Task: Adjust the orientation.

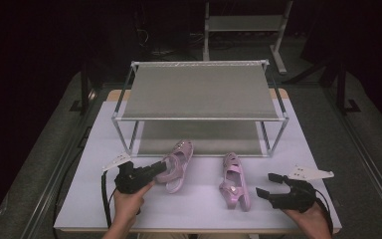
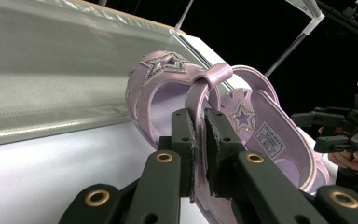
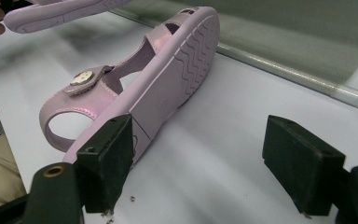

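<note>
One thin strap (image 2: 196,100) is all the left gripper (image 2: 199,140) is clenching; the sandal (image 2: 223,116) risks twisting free, while the right gripper (image 3: 200,163) is gaping.

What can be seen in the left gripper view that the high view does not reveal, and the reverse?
The left gripper view reveals the left gripper shut on the ankle strap of one pink sandal, with a star ornament and an insole label. The high view reveals the second pink sandal lying on its side and the whole two-level shoe rack. Both show the held sandal, the rack and the open right gripper.
</note>
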Available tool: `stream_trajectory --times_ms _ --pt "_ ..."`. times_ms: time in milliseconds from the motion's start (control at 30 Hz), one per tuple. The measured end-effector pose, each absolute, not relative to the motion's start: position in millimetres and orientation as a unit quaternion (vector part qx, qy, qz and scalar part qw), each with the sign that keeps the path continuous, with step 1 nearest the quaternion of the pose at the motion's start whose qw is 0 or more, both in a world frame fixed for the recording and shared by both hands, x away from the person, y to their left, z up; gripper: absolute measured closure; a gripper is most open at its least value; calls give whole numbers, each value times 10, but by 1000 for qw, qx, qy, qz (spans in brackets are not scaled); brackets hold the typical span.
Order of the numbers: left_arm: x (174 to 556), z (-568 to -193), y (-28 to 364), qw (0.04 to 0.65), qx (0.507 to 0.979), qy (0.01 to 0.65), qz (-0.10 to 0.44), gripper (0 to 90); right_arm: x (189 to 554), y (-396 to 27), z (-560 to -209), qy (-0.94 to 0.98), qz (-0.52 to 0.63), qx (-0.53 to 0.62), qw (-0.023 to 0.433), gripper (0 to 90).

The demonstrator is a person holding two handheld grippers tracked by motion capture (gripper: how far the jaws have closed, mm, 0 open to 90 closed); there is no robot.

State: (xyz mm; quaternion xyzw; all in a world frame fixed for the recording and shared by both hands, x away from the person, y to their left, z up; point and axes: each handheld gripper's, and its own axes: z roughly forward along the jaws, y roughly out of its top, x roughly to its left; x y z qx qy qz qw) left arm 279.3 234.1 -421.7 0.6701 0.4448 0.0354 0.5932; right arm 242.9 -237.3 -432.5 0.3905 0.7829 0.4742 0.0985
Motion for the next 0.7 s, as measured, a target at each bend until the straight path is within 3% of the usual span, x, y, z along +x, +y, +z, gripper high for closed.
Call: stream_trajectory --times_ms 700 --pt "2923 -4222 2290 601 657 453 38 834 2446 -2381 -4330 781 475 393 96 242"
